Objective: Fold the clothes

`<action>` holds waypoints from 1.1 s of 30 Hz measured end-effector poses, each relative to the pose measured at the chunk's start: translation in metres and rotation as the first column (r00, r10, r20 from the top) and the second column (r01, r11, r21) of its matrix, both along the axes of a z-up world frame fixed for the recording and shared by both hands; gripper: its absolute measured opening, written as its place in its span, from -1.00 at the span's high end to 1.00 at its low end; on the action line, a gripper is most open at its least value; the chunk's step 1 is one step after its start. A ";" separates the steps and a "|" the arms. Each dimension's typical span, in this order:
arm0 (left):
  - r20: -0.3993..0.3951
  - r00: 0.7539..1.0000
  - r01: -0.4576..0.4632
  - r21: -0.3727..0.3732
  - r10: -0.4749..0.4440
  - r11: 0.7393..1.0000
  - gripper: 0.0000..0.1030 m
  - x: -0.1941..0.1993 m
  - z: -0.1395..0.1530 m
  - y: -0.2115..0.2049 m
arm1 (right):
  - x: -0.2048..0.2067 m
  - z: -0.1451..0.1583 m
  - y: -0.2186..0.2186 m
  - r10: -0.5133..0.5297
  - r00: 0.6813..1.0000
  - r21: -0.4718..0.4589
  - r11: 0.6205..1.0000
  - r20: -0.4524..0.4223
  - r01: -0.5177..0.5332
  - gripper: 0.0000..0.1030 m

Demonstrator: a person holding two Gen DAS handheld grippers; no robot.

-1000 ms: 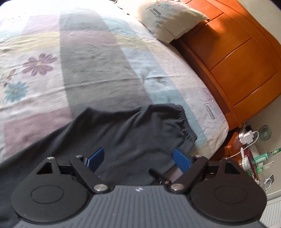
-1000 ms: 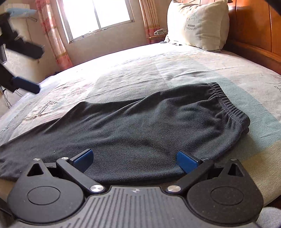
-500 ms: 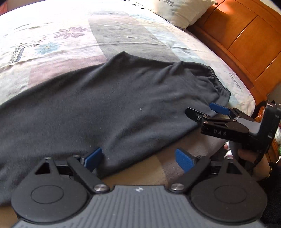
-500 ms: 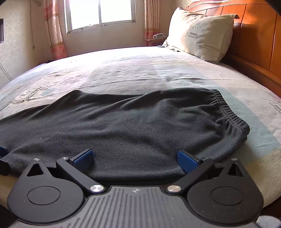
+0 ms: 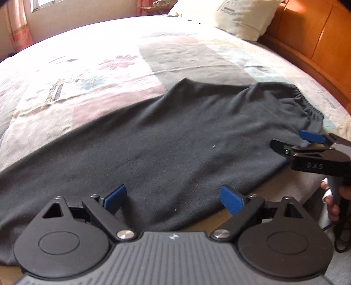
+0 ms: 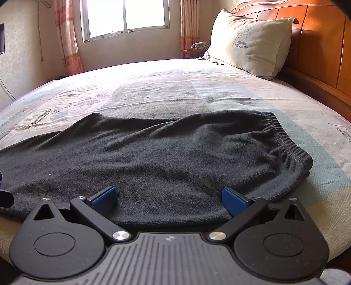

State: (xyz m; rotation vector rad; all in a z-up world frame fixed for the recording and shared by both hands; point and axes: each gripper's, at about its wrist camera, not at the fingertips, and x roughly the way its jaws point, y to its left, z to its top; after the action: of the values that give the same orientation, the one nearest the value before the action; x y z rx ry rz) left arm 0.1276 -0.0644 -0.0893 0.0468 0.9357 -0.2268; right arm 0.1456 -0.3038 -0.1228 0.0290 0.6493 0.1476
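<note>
Dark grey trousers [image 5: 175, 136] lie flat across the patchwork bedspread [image 5: 105, 72], their elastic waistband [image 5: 307, 105] toward the right. My left gripper [image 5: 173, 198] hovers open over the near edge of the cloth, blue pads wide apart and pinching nothing. In the same view my right gripper [image 5: 296, 142] is at the right, near the waistband corner, also open. The right wrist view shows the trousers [image 6: 164, 157] spread ahead, with the right gripper [image 6: 169, 199] open low over their near hem. Nothing is held.
A cream pillow [image 6: 250, 41] leans on the orange wooden headboard [image 6: 318, 50] at the far right. A window [image 6: 125, 17] with pink curtains is beyond the bed. A person's hand [image 5: 331, 197] holds the right gripper's handle at the bed's near right edge.
My left gripper dropped from high at the left to low over the trousers' near edge, and its view swung toward the bed's far side. The right gripper barely moved.
</note>
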 end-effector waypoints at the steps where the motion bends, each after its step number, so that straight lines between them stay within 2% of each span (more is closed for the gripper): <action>1: -0.001 1.000 0.001 0.000 -0.001 1.000 -0.83 -0.004 0.000 0.000 | 0.000 0.000 0.000 0.001 1.000 0.000 1.000 0.000 -0.001 -1.00; 4: -0.003 1.000 0.006 -0.001 -0.006 1.000 -0.85 -0.014 -0.002 0.001 | 0.000 0.000 0.000 0.001 1.000 0.000 1.000 0.001 -0.001 -1.00; 6: 0.027 1.000 0.000 -0.021 0.000 1.000 -0.85 -0.015 0.008 0.007 | -0.001 0.001 0.000 -0.001 1.000 0.000 1.000 0.002 0.001 -1.00; 10: 0.080 0.993 -0.089 -0.026 0.091 0.996 -0.91 -0.001 0.024 0.034 | 0.000 0.000 0.002 -0.006 1.000 -0.007 1.000 0.001 0.006 -1.00; 14: 0.000 0.980 -0.200 -0.008 0.201 0.980 -0.90 0.009 0.009 0.065 | 0.000 0.000 0.003 -0.012 1.000 -0.010 1.000 0.003 0.012 -1.00; 16: -0.064 0.970 -0.238 -0.030 0.236 0.971 -0.90 0.003 -0.004 0.075 | 0.000 0.000 0.003 -0.017 1.000 -0.012 1.000 0.004 0.017 -1.00; 18: -0.044 0.977 -0.210 -0.053 0.208 0.976 -0.91 -0.013 -0.005 0.076 | 0.000 0.000 0.004 -0.023 1.000 -0.016 1.000 0.005 0.023 -1.00; 20: -0.053 0.983 -0.182 -0.109 0.177 0.977 -0.91 -0.023 0.000 0.081 | 0.000 0.000 0.005 -0.029 1.000 -0.019 0.999 0.007 0.029 -1.00; 22: -0.023 0.983 -0.184 -0.154 0.182 0.971 -0.92 -0.028 0.011 0.096 | 0.000 0.000 0.006 -0.035 0.999 -0.021 0.999 0.008 0.035 -1.00; 24: 0.010 0.976 -0.215 -0.150 0.219 0.965 -0.92 -0.025 0.021 0.115 | 0.000 0.000 0.007 -0.041 0.999 -0.021 0.999 0.008 0.041 -1.00; 28: -0.002 0.955 -0.292 -0.155 0.295 0.944 -0.92 -0.010 0.027 0.167 | 0.000 0.000 0.007 -0.048 0.999 -0.022 0.999 0.009 0.048 -1.00; 31: -0.097 0.933 -0.360 -0.223 0.347 0.906 -0.92 -0.006 0.013 0.206 | 0.000 0.001 0.008 -0.052 0.999 -0.024 0.998 0.010 0.052 -1.00; 33: -0.155 0.911 -0.409 -0.238 0.382 0.881 -0.92 -0.012 0.002 0.220 | 0.000 0.001 0.008 -0.054 0.998 -0.026 0.998 0.010 0.055 -1.00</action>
State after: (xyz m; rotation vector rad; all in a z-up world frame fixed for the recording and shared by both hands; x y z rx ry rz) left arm 0.1154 0.1559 -0.0877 -0.4076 0.9895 0.0292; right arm 0.1455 -0.2957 -0.1223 0.0209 0.6408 0.0868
